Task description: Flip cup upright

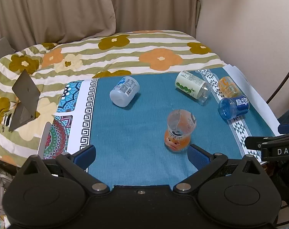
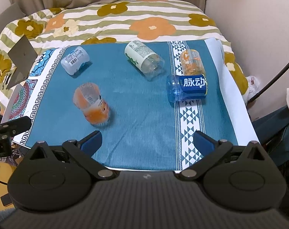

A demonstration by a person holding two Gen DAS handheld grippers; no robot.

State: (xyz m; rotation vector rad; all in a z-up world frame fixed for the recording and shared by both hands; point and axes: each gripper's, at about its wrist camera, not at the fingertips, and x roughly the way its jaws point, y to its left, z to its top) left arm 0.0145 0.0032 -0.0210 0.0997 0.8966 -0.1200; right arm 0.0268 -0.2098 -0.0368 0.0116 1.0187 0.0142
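Several cut-bottle cups sit on a teal cloth point(image 1: 134, 143). An orange cup with a cartoon face point(image 1: 179, 131) stands upright, mouth up, near the front; it also shows in the right wrist view point(image 2: 92, 104). The others lie on their sides: a white-blue cup point(image 1: 124, 91) point(image 2: 75, 60), a green-white cup point(image 1: 192, 86) point(image 2: 144, 60), an orange-labelled clear cup point(image 1: 228, 86) point(image 2: 192, 62) and a blue cup point(image 1: 233, 107) point(image 2: 187, 87). My left gripper point(image 1: 142, 155) is open and empty, just before the upright cup. My right gripper point(image 2: 147, 141) is open and empty at the cloth's front edge.
The cloth lies on a bed with a flowered striped blanket point(image 1: 125, 53). A grey laptop point(image 1: 24, 99) stands open at the left. Curtains and a wall close the back and right. The right gripper's body point(image 1: 274, 145) shows at the left view's right edge.
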